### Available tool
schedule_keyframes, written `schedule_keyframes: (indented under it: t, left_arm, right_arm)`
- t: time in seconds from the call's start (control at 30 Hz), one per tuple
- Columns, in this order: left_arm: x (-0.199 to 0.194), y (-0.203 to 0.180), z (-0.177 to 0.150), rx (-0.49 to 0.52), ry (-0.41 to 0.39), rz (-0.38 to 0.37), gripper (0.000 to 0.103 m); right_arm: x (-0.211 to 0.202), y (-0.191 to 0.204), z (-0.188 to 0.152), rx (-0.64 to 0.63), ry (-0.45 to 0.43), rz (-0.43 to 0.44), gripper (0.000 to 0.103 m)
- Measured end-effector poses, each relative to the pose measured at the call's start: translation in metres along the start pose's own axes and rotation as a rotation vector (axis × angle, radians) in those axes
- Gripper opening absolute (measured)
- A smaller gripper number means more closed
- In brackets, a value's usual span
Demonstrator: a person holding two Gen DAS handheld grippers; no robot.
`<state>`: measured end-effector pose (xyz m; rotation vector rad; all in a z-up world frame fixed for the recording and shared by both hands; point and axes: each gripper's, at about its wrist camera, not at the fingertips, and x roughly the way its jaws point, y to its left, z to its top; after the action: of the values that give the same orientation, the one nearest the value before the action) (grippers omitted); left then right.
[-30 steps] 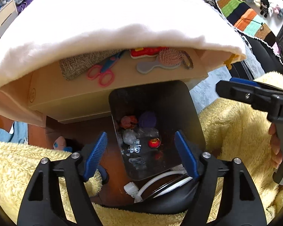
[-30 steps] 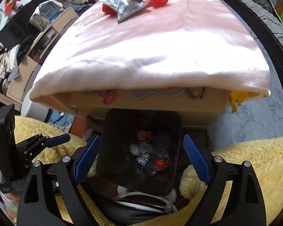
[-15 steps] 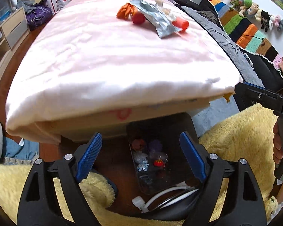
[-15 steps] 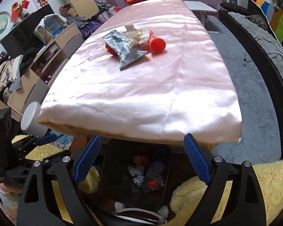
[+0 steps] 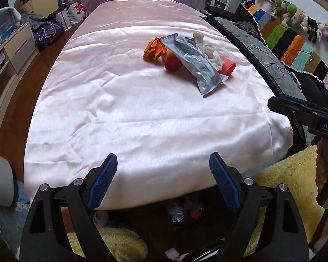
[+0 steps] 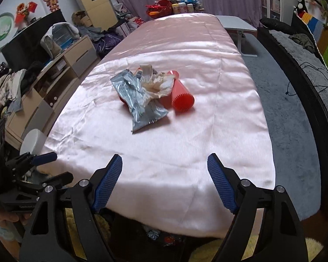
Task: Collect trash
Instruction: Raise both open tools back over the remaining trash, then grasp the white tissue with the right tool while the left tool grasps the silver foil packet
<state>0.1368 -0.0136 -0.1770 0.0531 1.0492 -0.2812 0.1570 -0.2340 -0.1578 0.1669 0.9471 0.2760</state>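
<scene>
A pile of trash lies in the middle of the table covered by a pink cloth [image 5: 142, 113]: a silver-blue wrapper [image 5: 194, 63], crumpled tissue [image 5: 210, 52], an orange scrap [image 5: 153, 50], a red ball [image 5: 173, 63] and a red ridged cap [image 5: 227, 67]. In the right wrist view I see the wrapper [image 6: 140, 100], tissue [image 6: 157, 85] and red cap [image 6: 182, 98]. My left gripper [image 5: 163, 176] is open and empty above the table's near edge. My right gripper [image 6: 164, 176] is open and empty there too. A dark bin with trash [image 5: 183, 211] stands below the edge, mostly hidden.
A yellow fluffy blanket [image 5: 280, 185] lies in front of the table. A grey rug [image 6: 295, 109] and a dark sofa [image 5: 273, 50] are to the right. Drawers and clothes [image 6: 43, 83] are to the left. Boxes and bottles [image 6: 175, 7] sit at the table's far end.
Both grippers have risen from over the bin to above the table's near edge. The view now shows the tabletop and trash pile; the bin has slipped under the edge. Both stay open.
</scene>
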Motion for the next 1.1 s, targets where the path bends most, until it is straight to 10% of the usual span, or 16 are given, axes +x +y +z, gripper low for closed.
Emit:
schedule_keyframes:
  t: [0.7,1.1]
  left_arm:
    - [0.050,-0.004,0.070,0.033,0.019,-0.037,0.081]
    - [0.086,-0.038,0.112,0.046,0.043,-0.148,0.081]
  right_arm:
    - [0.078,0.024,0.071,-0.090,0.032,0.072,0.006]
    - [0.054,0.004,0.102,-0.144,-0.090,-0.025,0.005]
